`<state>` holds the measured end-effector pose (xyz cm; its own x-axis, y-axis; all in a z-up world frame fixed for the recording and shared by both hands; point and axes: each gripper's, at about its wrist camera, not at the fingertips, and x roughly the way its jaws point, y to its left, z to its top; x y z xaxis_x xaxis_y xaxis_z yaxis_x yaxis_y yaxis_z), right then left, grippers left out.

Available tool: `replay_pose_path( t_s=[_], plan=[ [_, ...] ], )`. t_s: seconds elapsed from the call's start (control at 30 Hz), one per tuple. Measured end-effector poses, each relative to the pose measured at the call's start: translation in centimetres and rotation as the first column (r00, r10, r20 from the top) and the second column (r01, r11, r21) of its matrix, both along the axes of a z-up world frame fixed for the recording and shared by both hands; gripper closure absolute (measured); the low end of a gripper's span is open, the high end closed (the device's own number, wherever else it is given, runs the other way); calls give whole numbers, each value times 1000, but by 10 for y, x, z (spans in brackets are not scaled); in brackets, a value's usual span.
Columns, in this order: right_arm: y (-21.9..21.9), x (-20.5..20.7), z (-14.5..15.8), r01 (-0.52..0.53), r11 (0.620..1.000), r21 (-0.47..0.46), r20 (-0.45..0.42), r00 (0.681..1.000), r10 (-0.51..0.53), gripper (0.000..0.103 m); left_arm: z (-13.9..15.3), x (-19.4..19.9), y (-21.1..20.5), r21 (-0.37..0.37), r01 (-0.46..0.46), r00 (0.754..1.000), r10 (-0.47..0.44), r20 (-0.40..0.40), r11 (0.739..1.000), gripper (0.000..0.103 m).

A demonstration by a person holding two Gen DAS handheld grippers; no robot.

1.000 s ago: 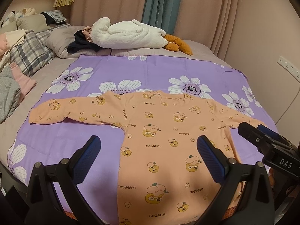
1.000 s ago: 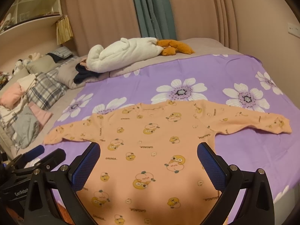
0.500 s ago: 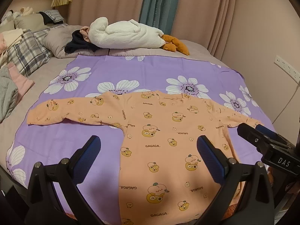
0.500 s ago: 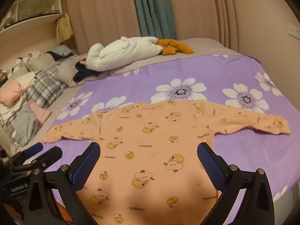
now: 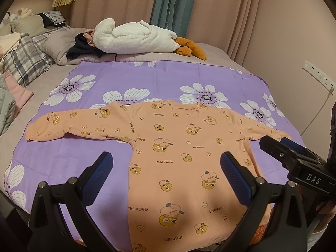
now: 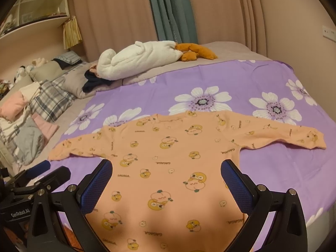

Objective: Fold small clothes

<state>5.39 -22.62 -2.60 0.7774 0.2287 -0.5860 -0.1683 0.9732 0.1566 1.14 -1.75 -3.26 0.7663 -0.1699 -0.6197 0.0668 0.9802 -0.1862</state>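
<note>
**Orange shirt spread flat on the purple sheet**

Left wrist view: The left gripper (image 5: 166, 168) hangs over the bed with its two blue pads (image 5: 98, 178) spread wide and nothing between them. Under it lies the orange shirt (image 5: 184, 157), flat on the purple sheet (image 5: 147, 77) with big white flowers. The word "GAGAGA" is printed on the shirt many times, next to little cartoon faces. The neck points to the far side of the bed and the hem comes toward the camera. The sleeves stretch out to the left and right, so the shirt makes a T shape. At the right edge the right gripper (image 5: 294, 157) pokes in, and white letters on it read "DAS". Past the sheet lie a white plush toy (image 5: 136, 37) with orange feet, a dark cloth (image 5: 82, 50) and plaid pillows (image 5: 25, 61). A white power strip (image 5: 318, 75) is on the wall.

Right wrist view: The right gripper (image 6: 167, 170) is wide open too, holding nothing, above the lower part of the shirt (image 6: 178, 153). The left gripper (image 6: 42, 174) shows at the bottom left, just over the left sleeve end, with a label that seems to say "GenRobot.AI". A heap of clothes (image 6: 23, 126) sits at the left edge of the bed. Green curtains (image 6: 170, 10) hang behind.
</note>
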Motion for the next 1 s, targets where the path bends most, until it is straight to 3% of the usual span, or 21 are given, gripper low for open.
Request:
replay_pose_path(
  t_s=[1.0],
  plan=[
    [-5,3,8,0,1000,26,23,1000,-1,1,1,9,0,-43,27,999,-28,-18,999,1]
  ],
)
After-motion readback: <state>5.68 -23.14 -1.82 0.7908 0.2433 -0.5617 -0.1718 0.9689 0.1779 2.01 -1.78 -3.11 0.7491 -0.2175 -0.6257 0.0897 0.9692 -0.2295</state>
